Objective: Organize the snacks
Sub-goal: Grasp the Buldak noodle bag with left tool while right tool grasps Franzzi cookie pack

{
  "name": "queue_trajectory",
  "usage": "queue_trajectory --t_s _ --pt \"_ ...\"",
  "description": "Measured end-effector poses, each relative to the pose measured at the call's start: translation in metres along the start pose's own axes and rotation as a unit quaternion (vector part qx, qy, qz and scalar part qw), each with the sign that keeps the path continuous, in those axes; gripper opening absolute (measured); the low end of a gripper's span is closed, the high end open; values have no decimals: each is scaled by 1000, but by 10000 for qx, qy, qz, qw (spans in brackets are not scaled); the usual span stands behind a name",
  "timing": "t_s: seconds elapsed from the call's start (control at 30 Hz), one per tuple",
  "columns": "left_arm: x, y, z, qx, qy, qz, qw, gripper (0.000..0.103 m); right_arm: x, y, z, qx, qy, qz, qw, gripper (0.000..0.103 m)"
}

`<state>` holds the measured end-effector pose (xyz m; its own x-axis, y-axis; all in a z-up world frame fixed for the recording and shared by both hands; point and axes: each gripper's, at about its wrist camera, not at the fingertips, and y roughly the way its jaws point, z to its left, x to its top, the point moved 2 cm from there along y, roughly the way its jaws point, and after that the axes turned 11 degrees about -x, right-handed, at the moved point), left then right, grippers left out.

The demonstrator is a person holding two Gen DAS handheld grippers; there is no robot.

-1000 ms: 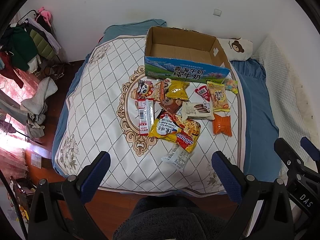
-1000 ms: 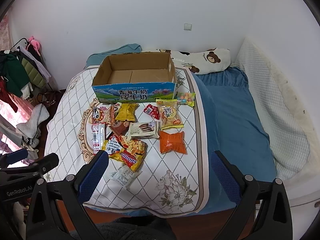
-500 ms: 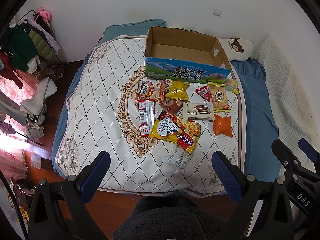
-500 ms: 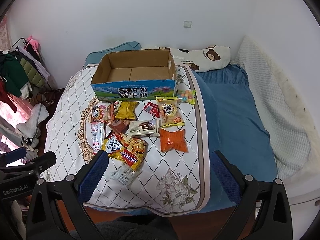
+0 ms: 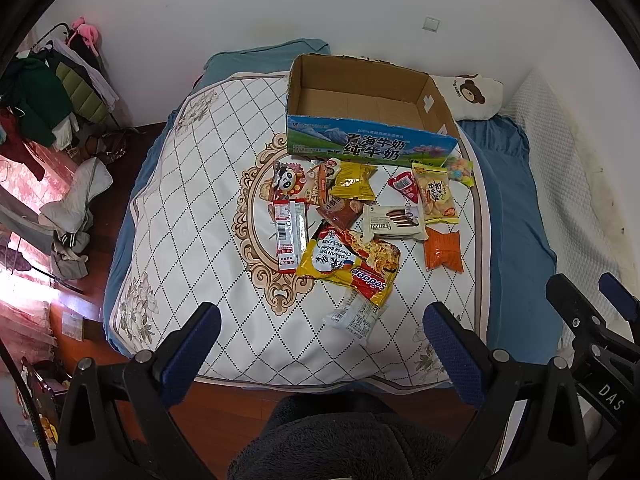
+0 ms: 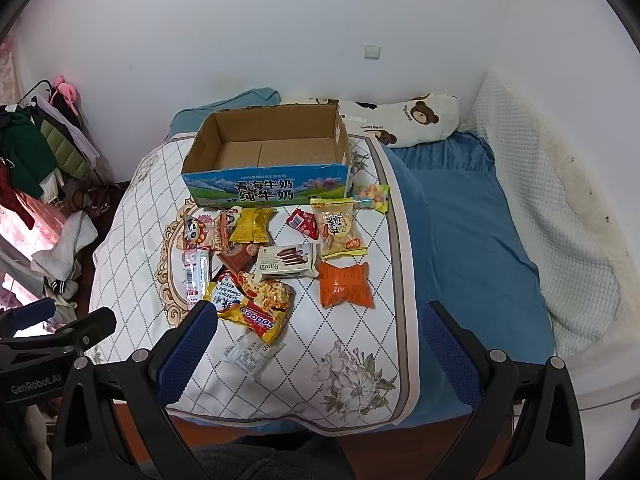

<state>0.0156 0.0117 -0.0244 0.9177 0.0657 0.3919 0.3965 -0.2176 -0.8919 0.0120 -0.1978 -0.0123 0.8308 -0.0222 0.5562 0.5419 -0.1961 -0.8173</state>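
An empty cardboard box (image 5: 368,104) (image 6: 272,148) with a blue printed front stands on a white quilted mat (image 5: 192,216) (image 6: 352,344) on the bed. In front of it lie several snack packs: a yellow noodle bag (image 5: 350,264) (image 6: 252,304), a white wafer pack (image 5: 394,222) (image 6: 286,260), an orange pack (image 5: 443,250) (image 6: 345,285), a clear small packet (image 5: 354,318) (image 6: 250,350) nearest me. My left gripper (image 5: 320,344) hangs open above the mat's near edge, holding nothing. My right gripper (image 6: 318,344) is open too, over the mat's near right part.
A bear-print pillow (image 6: 404,118) lies behind the box on the blue sheet (image 6: 468,240). A clothes rack (image 5: 44,92) and a clothes pile (image 5: 72,208) stand on the floor to the left. A white textured cover (image 6: 560,240) runs along the right. A dark sleeve (image 5: 340,444) shows below.
Both grippers have drifted slightly; the right wrist view shifted so the bed sits a little higher and closer. Both stay open and no snack has moved.
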Motion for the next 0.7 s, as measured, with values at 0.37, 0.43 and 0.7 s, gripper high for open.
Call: queue_trajectory --t_s 0.37,0.43,0.7 --pt "11 17 15 -105 -197 47 9997 103 4 11 0 12 311 -43 9995 103" --pt "16 36 27 -281 -405 221 9985 103 6 23 -1 -70 454 -43 9989 103" --pt "20 164 75 -951 -2018 1433 9642 100 7 127 8 -80 442 543 9975 103"
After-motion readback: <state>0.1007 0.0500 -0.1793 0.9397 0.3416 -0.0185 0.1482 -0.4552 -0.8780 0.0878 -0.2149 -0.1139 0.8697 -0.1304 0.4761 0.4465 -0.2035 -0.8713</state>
